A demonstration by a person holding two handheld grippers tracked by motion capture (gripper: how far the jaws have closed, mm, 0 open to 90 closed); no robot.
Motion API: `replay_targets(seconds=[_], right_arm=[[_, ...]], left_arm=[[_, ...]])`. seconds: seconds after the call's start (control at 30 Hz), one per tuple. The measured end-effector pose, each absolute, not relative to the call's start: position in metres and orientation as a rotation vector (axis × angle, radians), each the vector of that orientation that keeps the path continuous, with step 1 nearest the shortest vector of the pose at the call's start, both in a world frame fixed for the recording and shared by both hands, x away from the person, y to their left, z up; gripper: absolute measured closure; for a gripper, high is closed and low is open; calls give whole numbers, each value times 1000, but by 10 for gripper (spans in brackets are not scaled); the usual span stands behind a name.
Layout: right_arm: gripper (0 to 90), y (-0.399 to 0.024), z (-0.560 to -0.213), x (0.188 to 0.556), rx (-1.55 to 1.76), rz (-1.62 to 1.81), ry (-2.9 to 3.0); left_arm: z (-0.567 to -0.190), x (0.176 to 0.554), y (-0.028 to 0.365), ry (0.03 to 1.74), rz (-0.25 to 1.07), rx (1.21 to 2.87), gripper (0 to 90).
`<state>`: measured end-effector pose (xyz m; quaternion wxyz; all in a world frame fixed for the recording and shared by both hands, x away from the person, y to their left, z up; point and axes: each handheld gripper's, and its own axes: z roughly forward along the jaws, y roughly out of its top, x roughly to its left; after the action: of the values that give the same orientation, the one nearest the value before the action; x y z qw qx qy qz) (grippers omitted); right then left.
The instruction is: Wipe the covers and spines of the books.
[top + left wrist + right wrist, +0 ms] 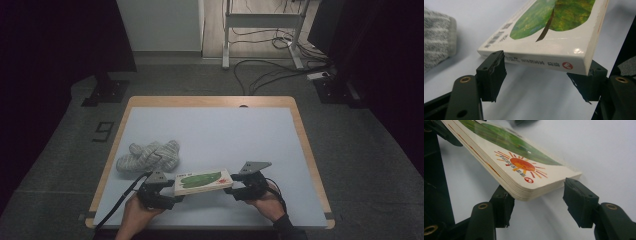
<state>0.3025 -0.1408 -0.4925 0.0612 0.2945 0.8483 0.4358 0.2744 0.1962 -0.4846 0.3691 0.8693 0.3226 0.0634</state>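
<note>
Fingers (492, 75) of both grippers stand spread at the book's (202, 181) ends — white board covers, green leaf.

Room, dim. Worktop: pale grey rectangular surface with light wooden edging (300, 130). Floor: dark grey carpet (370, 150), black cables (260, 70) trailing across it. Far side: white metal desk frame (262, 22); white cabinet panel (160, 25). Left and right: black curtains (45, 45).

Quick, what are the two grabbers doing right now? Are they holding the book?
Left gripper: open, book resting on its jaw tips, not pinched.
Right gripper: open, one jaw under the book's corner, the other clear.
</note>
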Motion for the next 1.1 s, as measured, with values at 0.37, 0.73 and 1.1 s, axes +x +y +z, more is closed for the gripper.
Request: replay_targets(seconds=[0.37,0.73,1.1], right_arm=[[405,-140,-505,289,877,1276,2584],[403,-139,-513,278,852,1218,2600],[412,-134,-521,284,859,1203,2617]], left_arm=[[-498,262,196,830,136,2236,305],[-507,253,192,827,142,2260,298],[-515,263,191,836,153,2290,283]])
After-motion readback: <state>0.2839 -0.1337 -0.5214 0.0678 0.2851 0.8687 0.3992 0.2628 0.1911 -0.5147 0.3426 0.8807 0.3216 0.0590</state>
